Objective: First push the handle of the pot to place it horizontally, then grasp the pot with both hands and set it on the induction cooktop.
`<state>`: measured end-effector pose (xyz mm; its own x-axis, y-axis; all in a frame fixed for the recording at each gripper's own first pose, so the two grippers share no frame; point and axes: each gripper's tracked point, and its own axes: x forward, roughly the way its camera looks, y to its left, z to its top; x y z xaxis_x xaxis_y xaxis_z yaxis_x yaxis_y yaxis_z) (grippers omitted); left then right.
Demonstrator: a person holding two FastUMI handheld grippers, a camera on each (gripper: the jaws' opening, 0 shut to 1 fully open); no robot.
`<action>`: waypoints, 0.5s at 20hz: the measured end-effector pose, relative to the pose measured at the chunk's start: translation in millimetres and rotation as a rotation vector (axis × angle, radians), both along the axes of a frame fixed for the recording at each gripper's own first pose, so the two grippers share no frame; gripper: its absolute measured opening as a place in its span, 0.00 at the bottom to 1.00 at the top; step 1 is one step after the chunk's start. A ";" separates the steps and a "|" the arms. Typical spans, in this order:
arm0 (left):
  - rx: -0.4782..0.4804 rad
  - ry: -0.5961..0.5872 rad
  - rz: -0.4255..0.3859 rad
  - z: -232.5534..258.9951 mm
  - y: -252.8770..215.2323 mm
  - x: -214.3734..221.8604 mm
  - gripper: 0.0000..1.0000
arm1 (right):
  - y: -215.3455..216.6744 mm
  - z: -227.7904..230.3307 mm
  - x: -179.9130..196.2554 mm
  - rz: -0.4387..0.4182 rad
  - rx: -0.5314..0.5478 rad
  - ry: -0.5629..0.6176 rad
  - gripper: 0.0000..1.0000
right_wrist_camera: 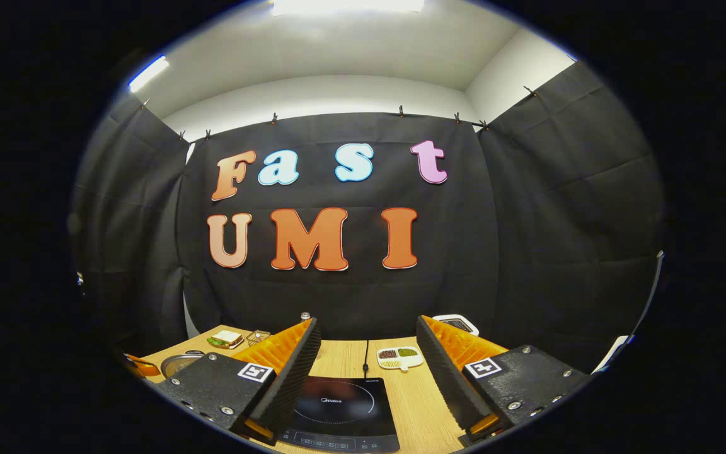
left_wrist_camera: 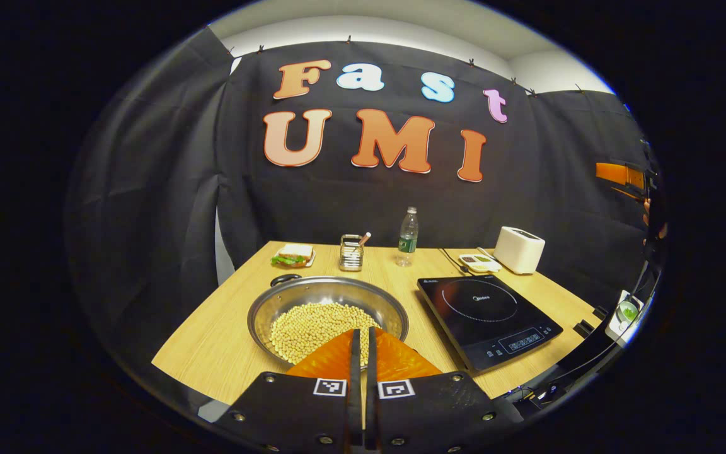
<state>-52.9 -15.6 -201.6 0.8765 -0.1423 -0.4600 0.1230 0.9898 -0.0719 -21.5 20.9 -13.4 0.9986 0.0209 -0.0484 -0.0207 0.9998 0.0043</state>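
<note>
A steel pot full of pale beans sits on the wooden table, left of the black induction cooktop. One dark handle shows at the pot's far left rim; the near rim is hidden behind my left gripper. That gripper hovers over the pot's near edge, shut with nothing between its fingers. My right gripper is open and empty, held above the cooktop, with the pot's rim low at the left. In the left gripper view the right gripper appears high at the right edge.
Along the table's back stand a sandwich on a plate, a wire holder, a water bottle, a divided dish and a white toaster. A cable runs from the cooktop's rear.
</note>
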 end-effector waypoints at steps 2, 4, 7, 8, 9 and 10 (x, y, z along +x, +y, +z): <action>0.006 0.032 -0.009 -13.1 -1.6 -7.0 0.04 | 0.2 -1.0 -0.5 0.002 0.000 0.001 0.95; 0.020 0.062 -0.016 -25.5 -2.1 -10.4 0.04 | 2.2 -2.0 -0.9 0.011 0.007 0.006 0.95; 0.008 0.110 -0.024 -43.5 -7.1 -20.5 0.03 | 1.5 -6.0 -0.5 0.014 0.009 0.014 0.95; 0.003 0.125 -0.023 -50.9 -8.0 -26.1 0.04 | 0.8 -6.4 0.5 0.013 0.008 0.015 0.95; 0.003 0.144 -0.021 -56.2 -7.0 -28.4 0.04 | -0.7 -7.8 -0.2 0.011 0.008 0.017 0.95; 0.006 0.161 -0.020 -64.0 -7.3 -30.0 0.04 | -1.6 -9.0 0.0 0.010 0.010 0.018 0.95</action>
<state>-83.0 -22.9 -265.6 0.7883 -0.1557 -0.5953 0.1301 0.9878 -0.0860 -21.5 19.4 -22.4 0.9973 0.0314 -0.0660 -0.0305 0.9994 0.0146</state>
